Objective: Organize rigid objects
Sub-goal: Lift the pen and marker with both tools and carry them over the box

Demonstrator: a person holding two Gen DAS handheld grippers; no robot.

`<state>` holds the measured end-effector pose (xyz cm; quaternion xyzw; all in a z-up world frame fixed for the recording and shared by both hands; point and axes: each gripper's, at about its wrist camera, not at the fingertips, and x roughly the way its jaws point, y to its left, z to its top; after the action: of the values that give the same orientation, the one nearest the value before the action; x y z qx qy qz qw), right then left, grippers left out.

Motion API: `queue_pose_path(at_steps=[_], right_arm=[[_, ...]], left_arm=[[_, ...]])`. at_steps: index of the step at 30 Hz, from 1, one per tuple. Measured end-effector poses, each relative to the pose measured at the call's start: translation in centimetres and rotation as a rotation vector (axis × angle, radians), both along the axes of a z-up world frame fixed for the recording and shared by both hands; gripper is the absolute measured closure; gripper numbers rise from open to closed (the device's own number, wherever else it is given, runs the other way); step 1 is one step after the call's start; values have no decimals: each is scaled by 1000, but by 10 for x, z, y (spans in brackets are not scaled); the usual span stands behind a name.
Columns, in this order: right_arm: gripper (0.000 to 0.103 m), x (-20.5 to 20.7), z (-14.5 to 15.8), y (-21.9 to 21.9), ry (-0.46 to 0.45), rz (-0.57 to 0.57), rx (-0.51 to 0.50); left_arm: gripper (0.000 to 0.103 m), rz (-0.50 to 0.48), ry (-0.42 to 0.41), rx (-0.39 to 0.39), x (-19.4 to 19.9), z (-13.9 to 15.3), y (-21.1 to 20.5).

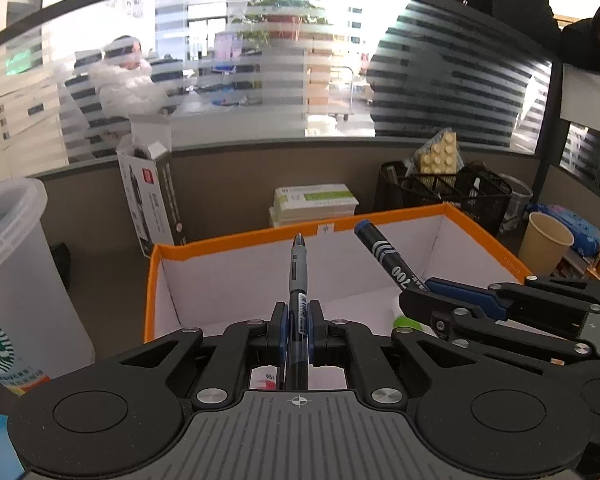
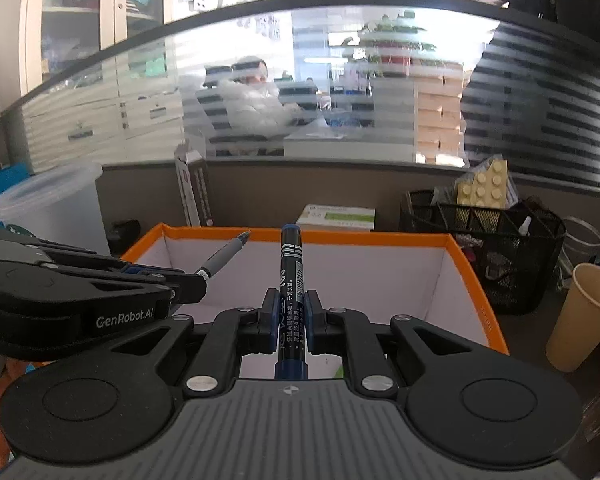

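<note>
On the left, the left tool is clamped tight on a slim grey ballpoint pen with a printed label, its tip pointing out over the orange-rimmed white cardboard box. Just to the right, the right tool is squeezed shut on a dark blue marker with white lettering, also held above the box's open mouth. Both pens are up in the air, over the box, neither yet let go.

By my reading, both picks are made and both carries are all but finished; what is left is lowering and releasing each pen into the box. The floor of the box looks mostly bare white, with a small green item low down near the tools, so there is little sign of much sorted yet.

The left wrist view takes in the tall white plastic cup with a green coffee-shop logo far left and shows the marker slanting in from the right. The right wrist view instead shows the pen from the side, poking out of the left tool, and gives a fuller look at the black wire-mesh basket holding a cream studded building brick, and at the tan paper cup at far right.
</note>
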<state>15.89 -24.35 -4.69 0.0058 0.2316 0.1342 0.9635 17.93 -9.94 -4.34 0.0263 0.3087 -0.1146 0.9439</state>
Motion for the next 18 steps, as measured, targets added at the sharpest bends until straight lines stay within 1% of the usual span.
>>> queue_pose_path(at_steps=[11,18], right_arm=[[91,6,-7,-3,16,-14,-6],[91,14,-13,-6,43,-29,-28]], left_arm=[[95,-3,40,8,7,-10,-7],[95,1,68,36,12,-16,-9]])
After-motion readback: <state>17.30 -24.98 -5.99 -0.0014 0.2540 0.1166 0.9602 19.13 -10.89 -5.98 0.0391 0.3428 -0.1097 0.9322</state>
